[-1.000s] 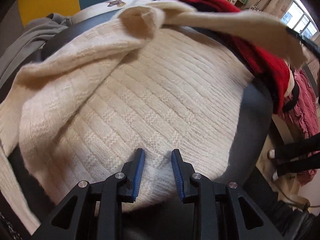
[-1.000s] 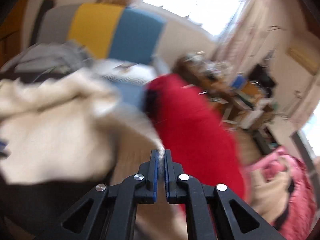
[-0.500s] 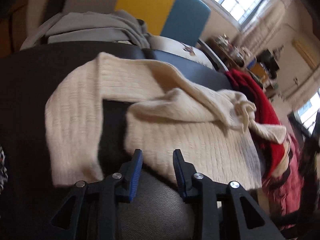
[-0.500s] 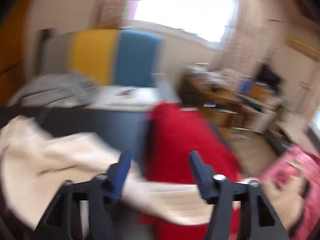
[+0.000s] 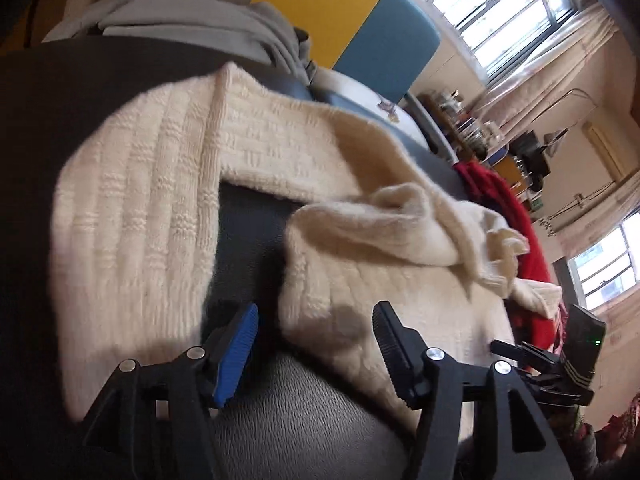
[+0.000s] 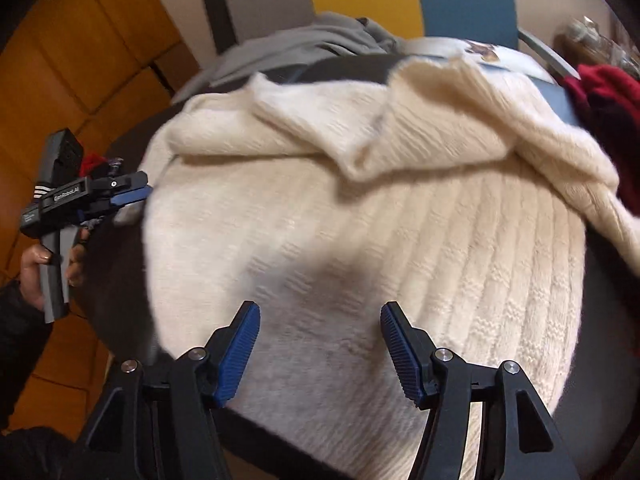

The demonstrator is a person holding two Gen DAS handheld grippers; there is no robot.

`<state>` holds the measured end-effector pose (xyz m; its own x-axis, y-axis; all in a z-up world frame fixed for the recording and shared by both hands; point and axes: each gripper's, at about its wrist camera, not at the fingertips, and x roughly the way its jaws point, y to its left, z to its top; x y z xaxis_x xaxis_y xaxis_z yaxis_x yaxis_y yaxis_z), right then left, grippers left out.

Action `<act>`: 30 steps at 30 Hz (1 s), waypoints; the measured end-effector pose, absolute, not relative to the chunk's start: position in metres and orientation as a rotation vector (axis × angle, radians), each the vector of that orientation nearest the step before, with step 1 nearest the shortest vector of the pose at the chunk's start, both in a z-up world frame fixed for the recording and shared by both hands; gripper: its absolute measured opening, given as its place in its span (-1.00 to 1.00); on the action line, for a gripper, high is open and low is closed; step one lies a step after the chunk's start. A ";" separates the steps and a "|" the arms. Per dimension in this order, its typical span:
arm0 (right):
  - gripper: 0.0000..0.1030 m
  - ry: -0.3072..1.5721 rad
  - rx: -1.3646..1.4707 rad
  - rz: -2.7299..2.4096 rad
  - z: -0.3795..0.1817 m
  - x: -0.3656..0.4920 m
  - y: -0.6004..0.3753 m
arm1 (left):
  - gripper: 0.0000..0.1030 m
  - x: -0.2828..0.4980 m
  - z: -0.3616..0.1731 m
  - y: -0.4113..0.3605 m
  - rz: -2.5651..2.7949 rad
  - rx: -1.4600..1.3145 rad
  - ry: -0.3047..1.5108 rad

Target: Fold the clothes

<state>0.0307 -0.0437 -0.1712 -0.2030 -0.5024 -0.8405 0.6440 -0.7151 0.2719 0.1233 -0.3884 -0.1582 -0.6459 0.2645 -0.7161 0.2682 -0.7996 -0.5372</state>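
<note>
Sweater (image 6: 360,240) lies beneath right hand-held gripper (image 6: 320,344), jaws apart; left hand-held gripper (image 5: 314,344) opening

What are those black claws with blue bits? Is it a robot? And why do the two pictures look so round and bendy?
It is no robot. A person holds a grabber tool in each hand, and each tool carries a small camera with a very wide lens, which bends the picture. One picture looks out over the left gripper, the other over the right gripper. In the right one you can also see the person's hand holding the left tool from the side.

A cream sweater lies spread on a dark seat, with one sleeve folded across it. A red garment lies beside it and a grey garment behind.

Neither tool holds anything. The right one is open above the sweater; the left one's jaws are opening at the sweater's edge.
</note>
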 end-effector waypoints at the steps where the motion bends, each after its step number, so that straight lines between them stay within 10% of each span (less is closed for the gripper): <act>1: 0.24 0.159 1.321 -1.984 -0.173 0.030 -0.041 | 0.18 0.119 -0.160 -0.387 -2.673 1.319 0.993; 3: 0.24 0.117 1.329 -1.984 -0.179 0.029 -0.034 | 0.13 0.116 -0.161 -0.383 -2.676 1.333 1.008; 6: 0.26 0.066 1.326 -1.980 -0.184 0.026 -0.026 | -0.71 0.113 -0.157 -0.374 -2.688 1.408 1.015; 16: 0.80 0.125 1.317 -1.845 -0.179 0.037 -0.025 | -1.00 0.172 -0.067 -0.374 -2.863 1.218 1.470; 30: 0.72 -0.082 1.286 -1.817 -0.161 0.037 0.035 | -0.64 0.166 -0.101 -0.376 -2.557 1.392 1.042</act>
<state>0.0366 0.0347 -0.1609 -0.0737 -0.6799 -0.7296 0.6118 -0.6086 0.5053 0.1662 -0.3757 -0.1006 -0.5936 0.2624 -0.7608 0.3441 -0.7718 -0.5347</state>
